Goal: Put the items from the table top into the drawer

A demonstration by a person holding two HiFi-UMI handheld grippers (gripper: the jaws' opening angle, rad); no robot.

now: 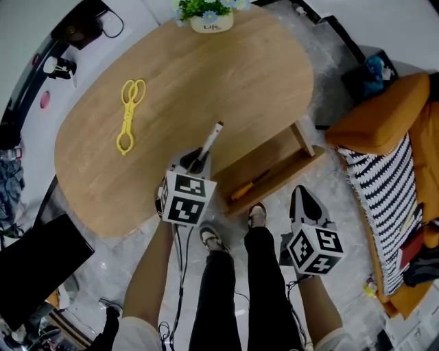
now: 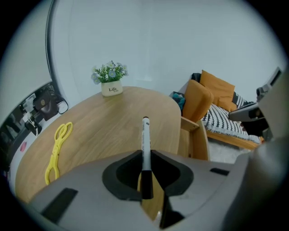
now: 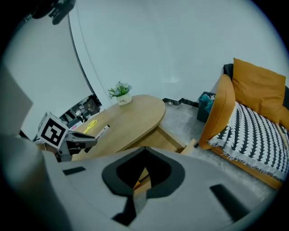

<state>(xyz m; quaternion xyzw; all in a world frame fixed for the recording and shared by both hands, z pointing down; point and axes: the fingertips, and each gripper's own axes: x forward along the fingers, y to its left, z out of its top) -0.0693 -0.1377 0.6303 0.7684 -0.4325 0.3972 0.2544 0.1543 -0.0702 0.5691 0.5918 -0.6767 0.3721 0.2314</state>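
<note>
Left gripper (image 2: 145, 159) clamped on a marker (image 2: 145, 133), angled downward, right gripper (image 3: 141, 177) empty, jaws together, tilted down

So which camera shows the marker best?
The left gripper view: the marker stands dead centre, clamped in the left claw. The head view shows it smaller from above; the right gripper view, tiny and distant.

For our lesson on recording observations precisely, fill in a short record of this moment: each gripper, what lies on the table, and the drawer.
Left gripper: shut on a white marker, over the table's near edge
Right gripper: shut, nothing between its jaws, off the table near the drawer
On table: yellow scissor tongs; potted plant at the far edge
Drawer: pulled open, an orange item inside
Task status: marker not yet in the drawer; tongs untouched
</note>
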